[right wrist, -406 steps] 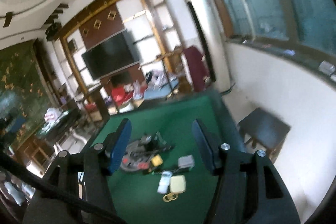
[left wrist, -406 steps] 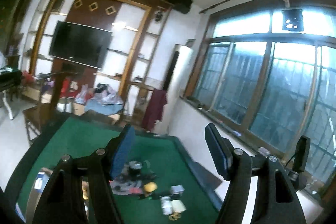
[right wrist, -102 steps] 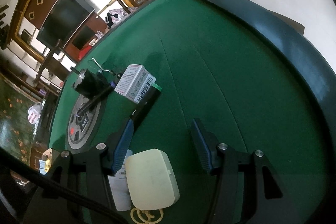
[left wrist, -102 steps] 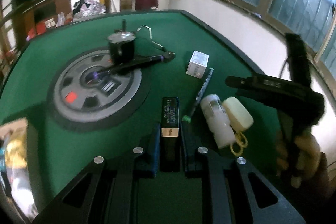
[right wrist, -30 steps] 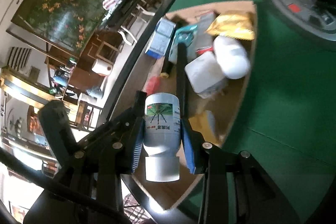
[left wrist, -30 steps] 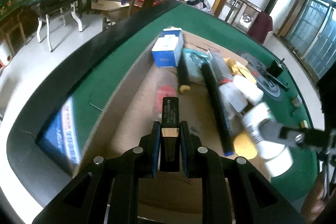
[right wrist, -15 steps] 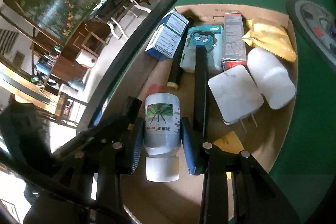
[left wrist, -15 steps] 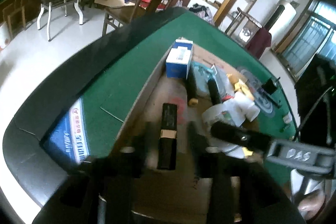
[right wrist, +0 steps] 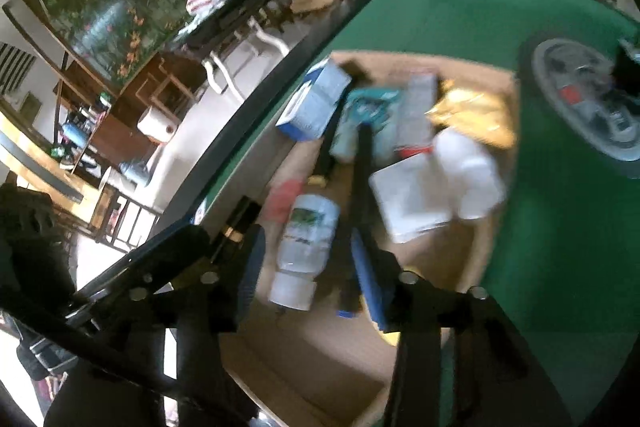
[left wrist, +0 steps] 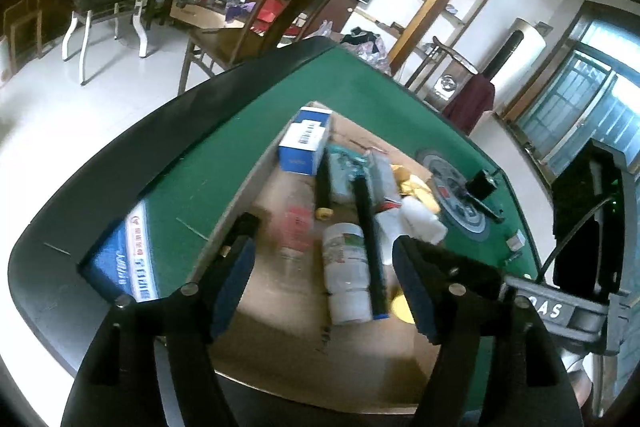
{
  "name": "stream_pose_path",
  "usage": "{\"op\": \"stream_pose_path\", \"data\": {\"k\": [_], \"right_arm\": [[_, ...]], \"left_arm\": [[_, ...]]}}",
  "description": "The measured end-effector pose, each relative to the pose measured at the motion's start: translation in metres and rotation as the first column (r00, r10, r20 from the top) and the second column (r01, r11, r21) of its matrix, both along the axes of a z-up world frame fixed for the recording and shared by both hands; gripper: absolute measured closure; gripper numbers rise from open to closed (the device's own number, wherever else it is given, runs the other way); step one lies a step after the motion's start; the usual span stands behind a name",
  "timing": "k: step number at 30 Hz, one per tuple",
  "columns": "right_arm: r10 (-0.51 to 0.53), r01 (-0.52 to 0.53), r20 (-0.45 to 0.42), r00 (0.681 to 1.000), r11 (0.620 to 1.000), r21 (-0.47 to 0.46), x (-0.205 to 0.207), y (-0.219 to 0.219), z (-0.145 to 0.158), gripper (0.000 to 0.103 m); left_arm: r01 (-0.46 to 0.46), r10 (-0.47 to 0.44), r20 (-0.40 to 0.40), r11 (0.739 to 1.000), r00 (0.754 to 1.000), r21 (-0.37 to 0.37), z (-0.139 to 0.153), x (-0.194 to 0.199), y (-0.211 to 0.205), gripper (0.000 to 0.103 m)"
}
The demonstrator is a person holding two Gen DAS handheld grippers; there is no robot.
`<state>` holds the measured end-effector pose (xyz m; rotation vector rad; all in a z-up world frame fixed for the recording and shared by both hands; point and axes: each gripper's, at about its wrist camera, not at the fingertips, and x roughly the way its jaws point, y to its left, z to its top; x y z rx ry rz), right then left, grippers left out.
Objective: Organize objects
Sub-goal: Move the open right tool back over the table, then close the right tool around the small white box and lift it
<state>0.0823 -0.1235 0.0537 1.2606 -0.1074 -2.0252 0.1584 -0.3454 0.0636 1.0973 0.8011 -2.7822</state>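
**Opening both grippers over the box**

Hovering above cardboard box point(left wrist: 256, 187) on green table point(left wrist: 224, 147). Left gripper point(left wrist: 322, 267): jaws opening, nothing pressed between pads; blue pads well apart. Right gripper point(right wrist: 308, 263): jaws opening too, pads clear of bottle point(right wrist: 306, 239). Bottle lying on its side on box floor, white cap toward the cameras, green label up; seen between the right fingers but not touched. Same bottle point(left wrist: 346, 271) in left view just beside black rod point(left wrist: 368, 231), which ran lengthwise down the box. Black slim pack point(right wrist: 240, 223) at box's left wall, by the left gripper's pad; partly hidden, contact unclear. Farther back in box: blue carton point(left wrist: 306, 143), teal packet point(left wrist: 342, 171), yellow bag point(right wrist: 472, 115), white adapter point(right wrist: 408, 203), white jar point(right wrist: 468, 175). Red patch point(left wrist: 294, 227) on box floor, blurred, not identified. Round grey disc point(left wrist: 456, 199) on table beyond box. Right view blurred.
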Motion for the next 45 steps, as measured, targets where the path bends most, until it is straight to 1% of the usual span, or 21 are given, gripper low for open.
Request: {"op": "stream_pose_path", "data": {"k": [2, 4, 5, 7, 10, 12, 13, 15, 18, 20, 22, 23, 26, 27, 29, 33, 36, 38, 41, 42, 45], "right_arm": [[-0.027, 0.027, -0.016, 1.0, 1.0, -0.002, 0.0, 0.014, 0.005, 0.054], [-0.044, 0.044, -0.024, 0.999, 0.999, 0.001, -0.001, 0.018, 0.007, 0.054], [-0.06, 0.06, -0.032, 0.998, 0.998, 0.008, -0.001, 0.03, 0.007, 0.054], [-0.084, 0.085, -0.04, 0.996, 0.996, 0.016, -0.003, 0.04, 0.009, 0.054], [-0.148, 0.149, -0.05, 0.988, 0.989, 0.021, -0.01, 0.079, 0.009, 0.054], [-0.215, 0.216, -0.051, 0.975, 0.976, 0.02, -0.019, 0.114, 0.008, 0.054], [-0.236, 0.237, -0.053, 0.97, 0.971, 0.022, -0.022, 0.124, 0.008, 0.054], [-0.303, 0.305, -0.056, 0.951, 0.952, 0.028, -0.03, 0.156, 0.007, 0.054], [-0.415, 0.418, -0.064, 0.907, 0.908, 0.031, -0.042, 0.209, 0.009, 0.054], [-0.502, 0.504, -0.065, 0.863, 0.863, 0.023, -0.051, 0.249, 0.01, 0.054], [-0.565, 0.566, -0.061, 0.823, 0.824, 0.018, -0.059, 0.279, 0.013, 0.052], [-0.6, 0.601, -0.057, 0.798, 0.799, 0.016, -0.065, 0.298, 0.013, 0.052], [-0.67, 0.67, -0.033, 0.742, 0.742, -0.001, -0.085, 0.338, 0.015, 0.049], [-0.683, 0.683, -0.024, 0.73, 0.73, -0.007, -0.093, 0.347, 0.015, 0.048], [-0.702, 0.702, -0.006, 0.713, 0.713, -0.002, -0.109, 0.36, 0.015, 0.048], [-0.704, 0.704, 0.054, 0.708, 0.709, 0.023, -0.144, 0.367, 0.005, 0.048], [-0.701, 0.699, 0.095, 0.706, 0.712, 0.061, -0.171, 0.361, -0.009, 0.048], [-0.698, 0.689, 0.096, 0.71, 0.716, 0.11, -0.187, 0.353, -0.017, 0.048], [-0.707, 0.692, 0.083, 0.702, 0.706, 0.154, -0.203, 0.344, -0.026, 0.048], [-0.706, 0.691, 0.081, 0.703, 0.706, 0.154, -0.206, 0.342, -0.027, 0.047], [-0.723, 0.709, 0.049, 0.689, 0.687, 0.16, -0.216, 0.341, -0.026, 0.047]], "left_arm": [[0.018, -0.018, -0.003, 1.0, 1.0, -0.005, 0.003, 0.0, 0.009, 0.036], [0.041, -0.041, -0.003, 0.999, 0.999, -0.007, 0.005, -0.001, 0.02, 0.036], [0.056, -0.056, -0.004, 0.998, 0.998, -0.01, 0.007, -0.001, 0.025, 0.036], [0.087, -0.087, -0.007, 0.996, 0.996, -0.021, 0.012, -0.003, 0.038, 0.036], [0.155, -0.156, -0.02, 0.987, 0.988, -0.048, 0.019, -0.004, 0.064, 0.036], [0.192, -0.194, -0.021, 0.979, 0.981, -0.065, 0.022, -0.006, 0.08, 0.036], [0.219, -0.221, -0.019, 0.973, 0.975, -0.075, 0.023, -0.007, 0.09, 0.036], [0.262, -0.265, -0.012, 0.961, 0.964, -0.092, 0.025, -0.01, 0.108, 0.036], [0.329, -0.331, 0.004, 0.937, 0.944, -0.114, 0.025, -0.014, 0.136, 0.036], [0.372, -0.373, 0.017, 0.919, 0.927, -0.128, 0.025, -0.017, 0.154, 0.036], [0.399, -0.399, 0.027, 0.907, 0.916, -0.136, 0.024, -0.02, 0.169, 0.036], [0.414, -0.413, 0.032, 0.9, 0.91, -0.136, 0.023, -0.021, 0.176, 0.036], [0.448, -0.445, 0.051, 0.883, 0.894, -0.138, 0.021, -0.027, 0.198, 0.036], [0.457, -0.453, 0.058, 0.879, 0.89, -0.137, 0.02, -0.028, 0.202, 0.036], [0.473, -0.467, 0.072, 0.871, 0.881, -0.134, 0.017, -0.031, 0.213, 0.036], [0.507, -0.498, 0.095, 0.851, 0.862, -0.136, 0.015, -0.038, 0.232, 0.036], [0.528, -0.519, 0.099, 0.835, 0.849, -0.153, 0.017, -0.041, 0.241, 0.036], [0.538, -0.529, 0.097, 0.828, 0.843, -0.16, 0.019, -0.044, 0.243, 0.036], [0.543, -0.534, 0.102, 0.821, 0.839, -0.175, 0.021, -0.051, 0.247, 0.036], [0.546, -0.536, 0.105, 0.818, 0.838, -0.182, 0.021, -0.055, 0.249, 0.036], [0.547, -0.536, 0.109, 0.812, 0.837, -0.204, 0.024, -0.065, 0.256, 0.036]]}}
